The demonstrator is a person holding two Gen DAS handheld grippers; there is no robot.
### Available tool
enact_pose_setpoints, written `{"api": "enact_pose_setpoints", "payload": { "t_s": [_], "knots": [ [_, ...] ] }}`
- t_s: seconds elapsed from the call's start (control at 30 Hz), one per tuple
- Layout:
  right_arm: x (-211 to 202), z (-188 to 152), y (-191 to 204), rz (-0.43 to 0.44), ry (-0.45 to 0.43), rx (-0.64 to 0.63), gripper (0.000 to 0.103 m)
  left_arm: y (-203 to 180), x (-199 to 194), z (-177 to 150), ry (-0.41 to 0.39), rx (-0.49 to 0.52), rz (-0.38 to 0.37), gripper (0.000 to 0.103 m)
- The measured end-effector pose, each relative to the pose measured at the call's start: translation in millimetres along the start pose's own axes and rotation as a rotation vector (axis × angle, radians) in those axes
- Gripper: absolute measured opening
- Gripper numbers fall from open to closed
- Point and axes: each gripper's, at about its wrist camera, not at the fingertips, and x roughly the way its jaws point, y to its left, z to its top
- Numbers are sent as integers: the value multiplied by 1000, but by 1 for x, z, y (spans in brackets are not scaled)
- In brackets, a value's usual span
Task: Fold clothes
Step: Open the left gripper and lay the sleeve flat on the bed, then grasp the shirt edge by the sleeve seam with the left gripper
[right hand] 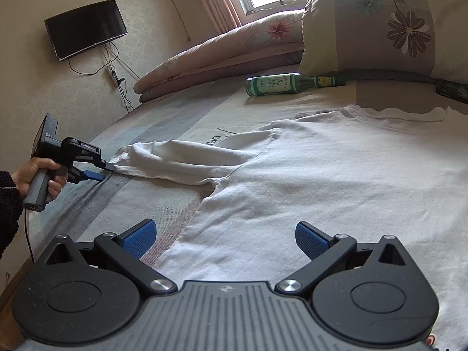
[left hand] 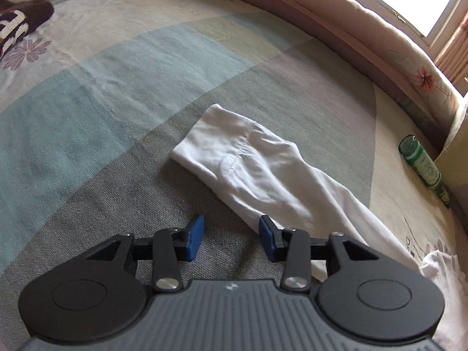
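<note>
Across the patchwork bedspread (left hand: 122, 93), my long-sleeved white cotton shirt (right hand: 307, 175) lies flat for folding; left gripper (left hand: 231, 235) and right gripper (right hand: 225, 238) both spread, empty.

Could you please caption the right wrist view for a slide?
White shirt spread on bed; left hand-held gripper open at its sleeve end.

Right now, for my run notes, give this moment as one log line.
step: sleeve fold | left gripper: open beside sleeve of white cotton T-shirt | right gripper: open over shirt body | green glass bottle lying on bed
</note>
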Motion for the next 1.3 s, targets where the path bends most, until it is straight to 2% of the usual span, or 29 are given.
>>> {"api": "enact_pose_setpoints", "payload": {
  "t_s": [0.07, 0.2, 0.27, 0.37, 0.5, 0.63, 0.73, 0.87, 1.1, 1.13, 1.17, 1.23, 1.27, 1.3],
  "knots": [
    [-1, 0, 0, 5, -2, 0, 103, -3, -1, 4, -1, -10, 12, 44],
    [-2, 2, -1, 2, -4, 1, 103, -34, -20, 4, -59, 144, 89, 44],
    [-3, 2, -1, 12, -6, 4, 103, -56, -30, 3, -76, 228, 55, 44],
    [-2, 2, -1, 21, 3, 5, 103, -106, -32, -5, -54, 363, -32, 44],
    [0, 0, -1, 34, 28, 2, 103, -184, -12, -32, 17, 592, -175, 45],
    [-2, 1, -2, 45, 32, 2, 103, -242, 18, -61, 70, 742, -240, 40],
    [-4, 3, -2, 56, 31, 5, 103, -262, 37, -70, 85, 741, -268, 40],
    [-9, 5, -2, 67, 18, 6, 103, -266, 55, -80, 125, 717, -299, 39],
    [-13, 7, -2, 76, 5, 15, 103, -263, 59, -97, 137, 754, -316, 38],
    [-13, 7, -2, 75, 6, 17, 103, -265, 59, -100, 129, 768, -298, 38],
    [-13, 7, -2, 73, 8, 18, 103, -269, 59, -104, 113, 799, -279, 37],
    [-12, 7, -2, 66, 11, 14, 103, -279, 54, -115, 91, 875, -263, 17],
    [-12, 7, -2, 61, 10, 11, 103, -284, 51, -120, 83, 912, -255, 3],
    [-12, 7, -1, 55, 10, 7, 103, -290, 50, -125, 64, 954, -232, 3]
  ]
}}
